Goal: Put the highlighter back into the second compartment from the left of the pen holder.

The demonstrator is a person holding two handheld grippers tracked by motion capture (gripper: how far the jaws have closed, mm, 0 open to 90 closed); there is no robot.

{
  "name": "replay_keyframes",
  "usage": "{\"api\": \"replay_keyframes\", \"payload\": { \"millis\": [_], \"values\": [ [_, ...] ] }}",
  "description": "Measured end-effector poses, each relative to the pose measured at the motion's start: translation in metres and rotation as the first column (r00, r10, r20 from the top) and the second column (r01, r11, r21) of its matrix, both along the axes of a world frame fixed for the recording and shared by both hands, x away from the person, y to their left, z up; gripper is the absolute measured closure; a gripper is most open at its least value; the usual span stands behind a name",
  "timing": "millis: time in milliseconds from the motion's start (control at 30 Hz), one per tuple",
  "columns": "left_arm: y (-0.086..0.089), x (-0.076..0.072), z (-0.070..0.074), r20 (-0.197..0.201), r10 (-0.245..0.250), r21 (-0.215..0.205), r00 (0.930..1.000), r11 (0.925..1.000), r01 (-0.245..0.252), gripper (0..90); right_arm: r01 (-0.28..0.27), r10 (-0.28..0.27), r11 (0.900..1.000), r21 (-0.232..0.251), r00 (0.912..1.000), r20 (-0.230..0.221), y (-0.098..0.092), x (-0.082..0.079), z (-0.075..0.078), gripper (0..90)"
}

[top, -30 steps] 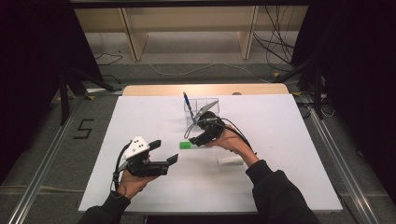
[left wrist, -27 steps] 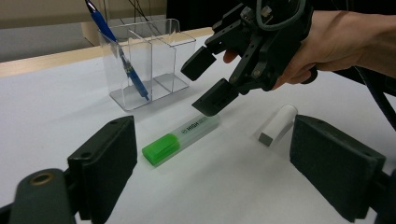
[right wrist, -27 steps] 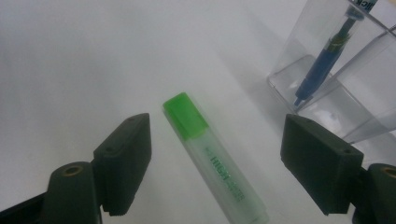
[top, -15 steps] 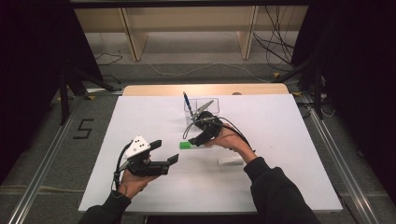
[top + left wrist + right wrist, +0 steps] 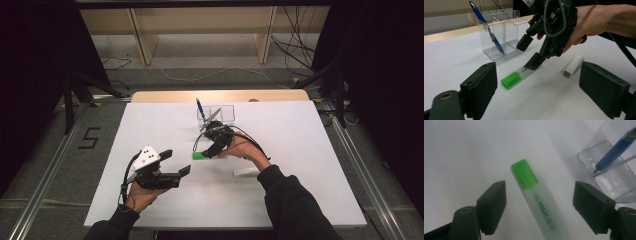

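Note:
A highlighter (image 5: 202, 155) with a green cap and a clear body lies flat on the white table (image 5: 300, 150). My right gripper (image 5: 206, 148) hovers just over it, tilted down, open. In the right gripper view the highlighter (image 5: 536, 195) lies between the two jaws of the right gripper (image 5: 540, 192), and neither pad touches it. In the left gripper view the right gripper (image 5: 529, 52) has one jaw tip down at the highlighter's (image 5: 510, 79) clear body. My left gripper (image 5: 175, 162) is held low at the front left, open and empty, facing the highlighter.
A clear pen holder (image 5: 222, 114) stands behind the highlighter with a blue pen (image 5: 199, 106) leaning in it. A small white stick (image 5: 246, 172) lies to the right of the right hand. The table's wooden far edge (image 5: 220, 95) lies beyond the holder.
The right gripper has shifted slightly over the highlighter. The left gripper has kept still.

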State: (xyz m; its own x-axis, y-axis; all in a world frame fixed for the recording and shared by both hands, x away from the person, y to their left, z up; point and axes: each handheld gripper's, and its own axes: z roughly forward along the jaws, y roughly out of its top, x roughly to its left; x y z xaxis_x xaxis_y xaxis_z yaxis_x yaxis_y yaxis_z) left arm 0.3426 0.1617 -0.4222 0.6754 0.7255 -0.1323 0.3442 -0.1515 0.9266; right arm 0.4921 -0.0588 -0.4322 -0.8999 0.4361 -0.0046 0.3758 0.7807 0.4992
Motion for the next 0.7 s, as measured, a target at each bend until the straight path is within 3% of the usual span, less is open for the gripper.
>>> {"api": "replay_keyframes", "payload": {
  "millis": [167, 267, 433, 467, 533, 700],
  "values": [
    [0.001, 0.0, 0.0, 0.006, 0.001, 0.001, 1.0, 1.0, -0.001, 14.5, -0.03, 0.028, 0.998, -0.055, 0.9991, -0.032, 0.004, 0.001, -0.007, 29.1],
    [0.001, 0.0, 0.0, 0.007, 0.001, 0.002, 1.0, 1.0, -0.001, 14.3, -0.036, 0.033, 0.996, -0.081, 0.9991, -0.028, 0.005, 0.001, -0.012, 29.8],
    [0.001, 0.0, 0.0, 0.007, 0.0, 0.002, 1.0, 1.0, -0.001, 14.0, -0.048, 0.043, 0.994, -0.103, 0.9978, -0.051, 0.006, 0.004, -0.014, 33.6],
    [0.001, 0.0, 0.0, 0.007, 0.001, -0.001, 1.0, 1.0, -0.001, 13.9, -0.05, 0.047, 0.995, -0.092, 0.9982, -0.037, 0.006, 0.005, -0.017, 34.3],
    [0.001, 0.0, 0.0, 0.006, -0.001, 0.001, 1.0, 1.0, 0.001, 13.9, -0.051, 0.044, 0.992, -0.114, 0.9969, -0.066, 0.006, 0.006, -0.017, 35.9],
    [0.001, 0.0, 0.0, 0.005, -0.001, -0.001, 1.0, 1.0, 0.001, 13.9, -0.07, 0.064, 0.99, -0.12, 0.9966, -0.051, 0.008, 0.006, -0.023, 40.4]
  ]
}}
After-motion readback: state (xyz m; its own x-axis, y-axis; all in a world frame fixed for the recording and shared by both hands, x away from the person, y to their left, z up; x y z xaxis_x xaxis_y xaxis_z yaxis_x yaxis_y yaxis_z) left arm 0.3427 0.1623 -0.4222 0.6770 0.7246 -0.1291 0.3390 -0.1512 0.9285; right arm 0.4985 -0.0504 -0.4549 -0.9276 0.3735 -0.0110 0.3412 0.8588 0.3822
